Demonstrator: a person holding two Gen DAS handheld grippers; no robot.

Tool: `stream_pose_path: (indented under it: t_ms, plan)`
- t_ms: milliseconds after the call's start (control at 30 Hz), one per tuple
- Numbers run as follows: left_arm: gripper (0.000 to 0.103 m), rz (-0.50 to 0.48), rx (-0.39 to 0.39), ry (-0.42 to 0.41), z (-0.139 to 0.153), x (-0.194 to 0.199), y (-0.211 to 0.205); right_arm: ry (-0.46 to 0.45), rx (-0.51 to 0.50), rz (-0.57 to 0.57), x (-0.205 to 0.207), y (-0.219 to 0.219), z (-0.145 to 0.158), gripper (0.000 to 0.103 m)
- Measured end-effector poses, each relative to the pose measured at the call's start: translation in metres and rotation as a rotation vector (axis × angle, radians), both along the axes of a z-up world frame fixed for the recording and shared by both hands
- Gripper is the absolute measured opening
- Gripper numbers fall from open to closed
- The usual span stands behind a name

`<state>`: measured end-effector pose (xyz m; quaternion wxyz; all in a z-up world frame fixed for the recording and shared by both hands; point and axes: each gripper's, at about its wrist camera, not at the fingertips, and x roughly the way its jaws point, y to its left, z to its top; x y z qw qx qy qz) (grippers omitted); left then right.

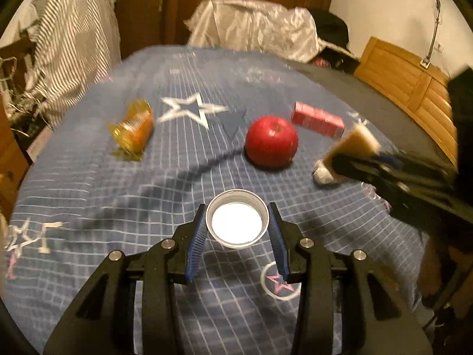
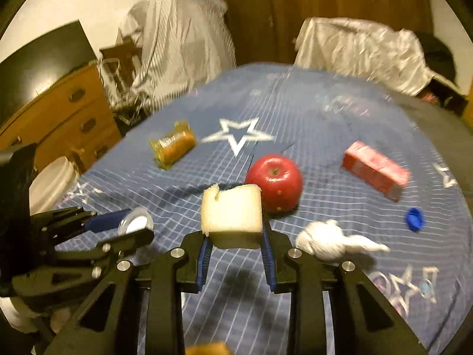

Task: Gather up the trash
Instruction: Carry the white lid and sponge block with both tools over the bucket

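- The bread piece, the largest bit of trash in hand, is sitting between the jaws of the right gripper, which are pinching it by its two cut sides; in the right wrist view it is at 12 o'clock from the jaws, clear of the bed. It is looking pale, spongy and torn along its top edge. It is probably light and soft, so a gentle squeeze across the thick middle should be serving best; harder pressure could be crushing it.
- The crumpled tissue is lying on the bed at about 3 o'clock from the bread. White, twisted to a tail, it should be weighing almost nothing and giving way; taking it at the bulky wad looks safest.
- The metal lid is being pinched across its rim by the left gripper, straight ahead at 12 o'clock in the left wrist view. Silvery, with a white inside, it is likely stiff, light and slippery, so the grip across its full width seems right.
- The blue bottle cap is lying at about 3 o'clock, beyond the tissue. Small, hard and smooth, it could be popping out of the jaws unless taken squarely across its sides.
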<state>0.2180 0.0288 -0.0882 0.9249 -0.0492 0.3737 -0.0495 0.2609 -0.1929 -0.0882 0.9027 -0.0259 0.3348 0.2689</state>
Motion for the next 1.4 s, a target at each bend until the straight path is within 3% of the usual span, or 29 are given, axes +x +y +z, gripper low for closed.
stream_pose_path:
  t_ms: [333, 600, 1067, 1400]
  plan:
    - [0.039, 0.024, 0.036, -0.209, 0.065, -0.065, -0.031, -0.245, 0.017, -0.154, -0.107, -0.043, 0.057, 0.031]
    - [0.039, 0.03, 0.053, -0.287, 0.092, -0.091, -0.038, -0.31, 0.032, -0.205, -0.156, -0.06, 0.075, 0.031]
    - [0.039, 0.076, 0.067, -0.294, 0.1, -0.1, -0.023, -0.315, 0.051, -0.163, -0.166, -0.053, 0.094, 0.031]
    - [0.039, 0.206, 0.087, -0.288, 0.106, -0.112, 0.038, -0.294, 0.058, -0.031, -0.147, 0.021, 0.107, 0.031]
